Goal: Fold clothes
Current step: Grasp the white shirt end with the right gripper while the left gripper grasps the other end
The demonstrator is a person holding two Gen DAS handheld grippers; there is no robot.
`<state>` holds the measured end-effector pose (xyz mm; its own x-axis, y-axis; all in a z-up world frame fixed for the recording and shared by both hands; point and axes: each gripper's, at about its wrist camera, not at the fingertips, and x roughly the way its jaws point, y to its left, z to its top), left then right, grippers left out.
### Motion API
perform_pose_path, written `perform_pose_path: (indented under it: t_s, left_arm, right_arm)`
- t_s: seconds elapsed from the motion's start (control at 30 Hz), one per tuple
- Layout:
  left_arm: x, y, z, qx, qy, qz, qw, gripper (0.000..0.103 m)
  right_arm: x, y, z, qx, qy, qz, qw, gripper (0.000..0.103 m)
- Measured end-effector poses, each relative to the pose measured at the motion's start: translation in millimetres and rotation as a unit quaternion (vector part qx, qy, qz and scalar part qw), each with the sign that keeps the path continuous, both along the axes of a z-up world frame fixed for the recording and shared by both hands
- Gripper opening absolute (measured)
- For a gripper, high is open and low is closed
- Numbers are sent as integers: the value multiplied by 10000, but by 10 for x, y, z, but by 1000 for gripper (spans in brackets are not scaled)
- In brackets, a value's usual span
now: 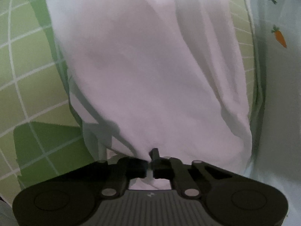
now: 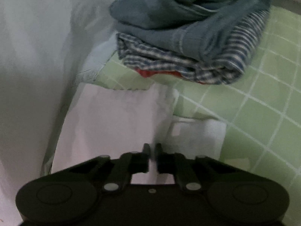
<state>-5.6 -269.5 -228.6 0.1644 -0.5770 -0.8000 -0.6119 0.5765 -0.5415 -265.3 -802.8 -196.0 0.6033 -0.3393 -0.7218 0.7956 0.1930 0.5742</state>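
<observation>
The left gripper [image 1: 151, 157] is pinching a bunched fold of the pale pink garment [image 1: 146, 71], its jaws drawn almost together with only the thickness of the cloth between them. The garment is hanging and spreading away from that pinch, filling most of the left wrist view and covering the green checked sheet [image 1: 28, 71], which is showing on the side beyond the cloth's left edge. Past the garment's other edge, a white fabric with a small carrot print [image 1: 280, 36] is lying close beside it.

The right gripper [image 2: 152, 150] is also nearly closed, its two fingers [image 2: 145, 148] standing close together with a thin edge of the same pink garment [image 2: 112, 116] running up between them; the blur is making it hard to tell how firmly the cloth is caught. The garment is lying flat beneath and ahead of this gripper. Beyond the garment's far edge, a stack of folded clothes [image 2: 188, 43] is sitting on the green sheet [image 2: 263, 103], blue pieces on top of checked and striped ones, with something red peeking out at the bottom.
</observation>
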Motion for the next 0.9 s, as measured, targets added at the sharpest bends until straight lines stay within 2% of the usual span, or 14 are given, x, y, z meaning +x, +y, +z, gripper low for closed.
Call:
perform_pose_path:
  t_s: [0.1,0.2,0.33,0.43,0.5,0.6,0.67,0.7,0.73,0.83,0.87,0.9]
  left_arm:
    - [-16,26,63,-69,-102,19,9999,2]
    - [-62,121,141,-238,-201,107,9995,1]
    - [-96,167,489,-240,-679,-11,9974,1]
    - [-151,234,577,-194,-838,-90,9963,2]
    - [-217,271,498,-120,-636,-72,9979,2]
    - [-341,366,234,-128,-92,-6,9999,2]
    - [-388,417,79,-95,182,21,9998,4]
    - [-397,437,38,-72,258,7,9996,7]
    - [-393,452,39,-53,267,-44,9996,12]
    - [-358,472,139,142,53,-244,9996,15]
    - [-342,473,167,197,7,-317,9993,16]
    - [-326,474,194,253,-40,-390,9989,19]
  right_arm:
    - [-31,20,120,-249,-79,91,9996,2]
    - [-124,48,337,-438,-400,64,9982,1]
    - [-284,171,648,-763,-594,123,9952,1]
    - [-404,266,880,-1012,-725,172,9921,1]
    - [-481,331,768,-994,-395,130,9942,1]
    - [-632,373,402,-654,257,-18,9975,1]
    - [-652,341,122,-373,752,87,9964,2]
    - [-664,342,42,-346,847,162,9957,1]
    - [-668,354,38,-411,878,198,9951,5]
    - [-619,431,179,-596,1136,367,9911,29]
    - [-610,484,244,-700,1145,415,9901,44]
    - [-597,542,306,-778,1128,470,9895,55]
